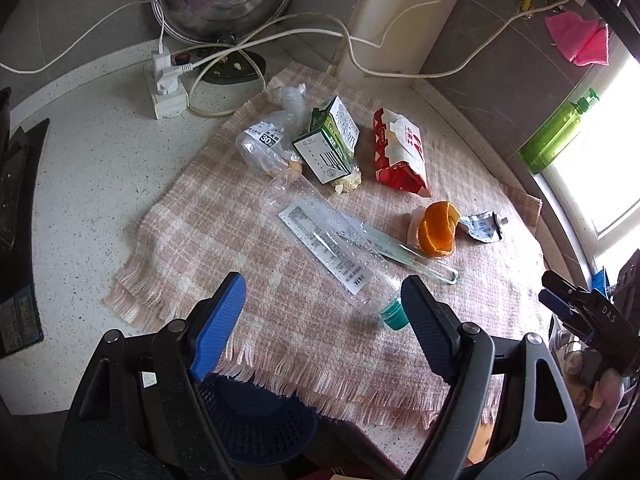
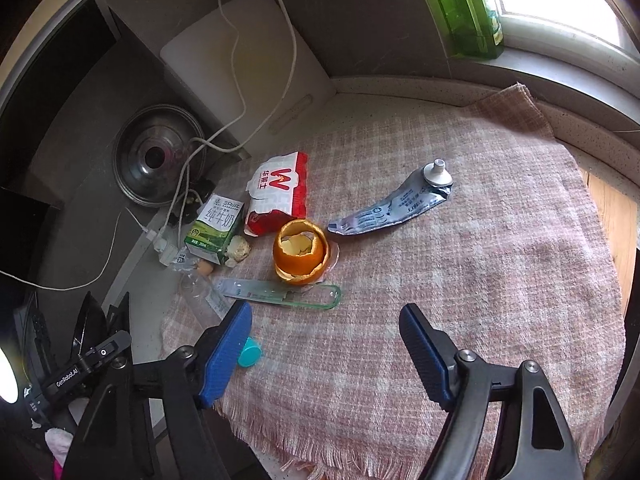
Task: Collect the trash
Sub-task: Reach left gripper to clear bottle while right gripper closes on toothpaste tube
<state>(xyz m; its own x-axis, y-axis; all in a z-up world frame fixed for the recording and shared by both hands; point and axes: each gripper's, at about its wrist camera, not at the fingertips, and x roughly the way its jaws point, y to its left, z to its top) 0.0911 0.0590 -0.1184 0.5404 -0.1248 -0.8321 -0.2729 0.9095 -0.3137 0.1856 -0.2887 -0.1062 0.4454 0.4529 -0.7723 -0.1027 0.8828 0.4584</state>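
**Trash still spread on the cloth, both grippers empty**

The crushed clear plastic bottle (image 1: 332, 240) lies on its side on the pink checked cloth (image 1: 208, 200), its green cap (image 1: 394, 316) pointing toward the front fringe. It is the landmark for the rest. Just beyond its far end stand the green milk carton (image 1: 328, 144) and a crumpled clear bag (image 1: 272, 132), with the red-and-white wrapper (image 1: 400, 152) beside the carton. Alongside the bottle, touching or nearly so, lies a clear toothbrush case (image 1: 416, 260); the orange peel (image 1: 438, 232) sits against that case, and the flattened toothpaste tube (image 2: 396, 208) lies further out from the peel.

The left gripper (image 1: 324, 312) hovers just short of the bottle's cap end, fingers spread wide with nothing between them. The right gripper (image 2: 326, 332) hangs over bare cloth near the toothbrush case, likewise apart and empty.

A dark blue mesh basket (image 1: 256, 424) shows below the desk (image 1: 92, 152) edge, nearest the bottle's cap, and is probably the bin.

The bottle looks like the first pick. It is thin and dented, so closing across its body near the neck, square to its length, should keep it from squirting sideways or rolling into the case.
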